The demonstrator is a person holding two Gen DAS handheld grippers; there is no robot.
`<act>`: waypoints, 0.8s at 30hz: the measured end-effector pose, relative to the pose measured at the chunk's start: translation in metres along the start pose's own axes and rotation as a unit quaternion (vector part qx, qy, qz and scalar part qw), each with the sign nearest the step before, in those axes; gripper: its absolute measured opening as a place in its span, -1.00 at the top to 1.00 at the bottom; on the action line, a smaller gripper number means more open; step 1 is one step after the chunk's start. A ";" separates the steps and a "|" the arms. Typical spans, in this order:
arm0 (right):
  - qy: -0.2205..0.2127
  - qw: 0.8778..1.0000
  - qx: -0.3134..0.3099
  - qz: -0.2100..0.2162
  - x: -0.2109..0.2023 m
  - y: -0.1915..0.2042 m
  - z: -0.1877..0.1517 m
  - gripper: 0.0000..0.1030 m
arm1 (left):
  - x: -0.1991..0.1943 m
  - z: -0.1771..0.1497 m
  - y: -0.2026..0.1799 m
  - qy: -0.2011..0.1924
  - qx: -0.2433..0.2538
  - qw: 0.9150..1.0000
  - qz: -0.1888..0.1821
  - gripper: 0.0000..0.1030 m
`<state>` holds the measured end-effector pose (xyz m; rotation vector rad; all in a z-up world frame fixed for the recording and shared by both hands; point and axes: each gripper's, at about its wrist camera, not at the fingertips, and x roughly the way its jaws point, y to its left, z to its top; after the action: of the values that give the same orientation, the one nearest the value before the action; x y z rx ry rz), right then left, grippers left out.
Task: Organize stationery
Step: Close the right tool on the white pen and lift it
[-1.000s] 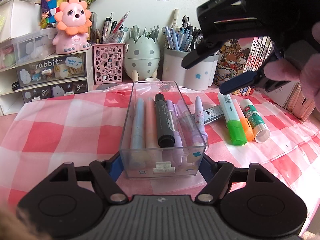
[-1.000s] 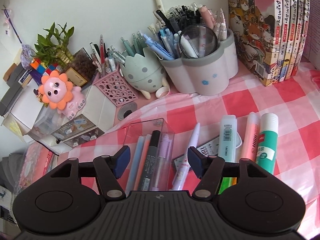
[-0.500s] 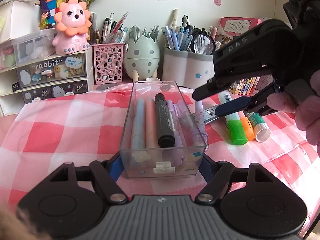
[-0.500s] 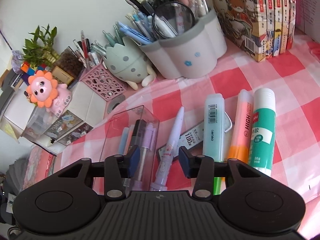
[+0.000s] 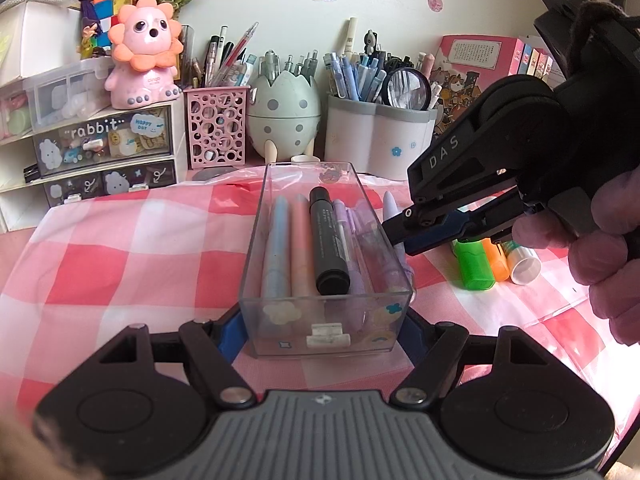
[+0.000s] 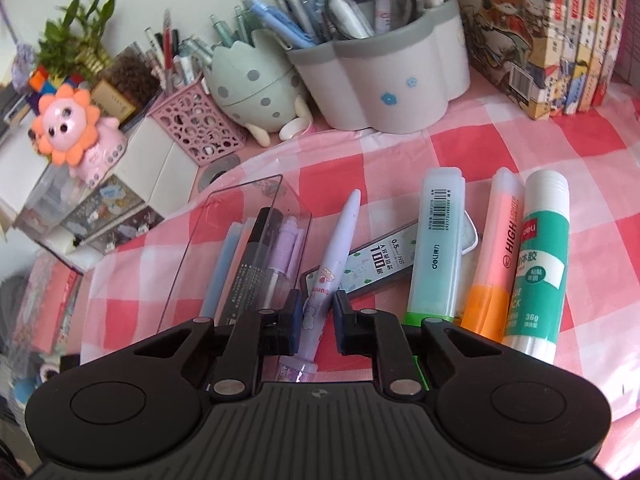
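My left gripper (image 5: pixel 320 336) is shut on the near end of a clear plastic box (image 5: pixel 256 240), blue pads against both side walls. Inside lie a black marker (image 5: pixel 326 236) and several pastel pens. To the box's right, a lilac pen (image 6: pixel 340 236) lies on the checked cloth. My right gripper (image 6: pixel 318 316) is tilted down over it, its jaws closing with the pads on the pen's lower barrel; the left wrist view shows this gripper (image 5: pixel 396 236) beside the box. A lead refill case (image 6: pixel 380 264), green highlighter (image 6: pixel 436 248), orange highlighter (image 6: pixel 500 256) and glue stick (image 6: pixel 540 260) lie further right.
Along the back stand a white flower-shaped pen holder (image 5: pixel 380 136), an egg-shaped cup (image 5: pixel 284 120), a pink mesh cup (image 5: pixel 216 128) and small drawers (image 5: pixel 108 152) with a pink lion toy on top. Books (image 6: pixel 560 32) line the back right. A hand (image 5: pixel 600 248) holds the right gripper.
The right gripper has come down over the lilac pen and its jaws have closed from wide apart onto the barrel. The left gripper and the box have not moved.
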<state>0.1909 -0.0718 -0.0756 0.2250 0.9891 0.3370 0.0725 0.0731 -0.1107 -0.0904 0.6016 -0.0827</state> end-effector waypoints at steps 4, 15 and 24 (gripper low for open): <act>0.023 0.998 -0.065 -0.001 -0.001 0.009 0.002 0.78 | 0.000 0.000 0.000 0.000 0.000 1.000 0.000 0.04; 0.075 0.969 -0.232 -0.034 -0.012 0.024 -0.004 0.78 | 0.000 0.000 0.000 0.000 0.000 1.000 0.000 0.04; 0.078 0.968 -0.235 -0.032 -0.006 0.025 -0.012 0.27 | 0.000 0.000 0.000 0.000 0.001 1.000 0.000 0.04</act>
<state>0.1738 -0.0508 -0.0690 -0.2687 1.0397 0.5244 0.0725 0.0731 -0.1108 -0.0895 0.6018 -0.0834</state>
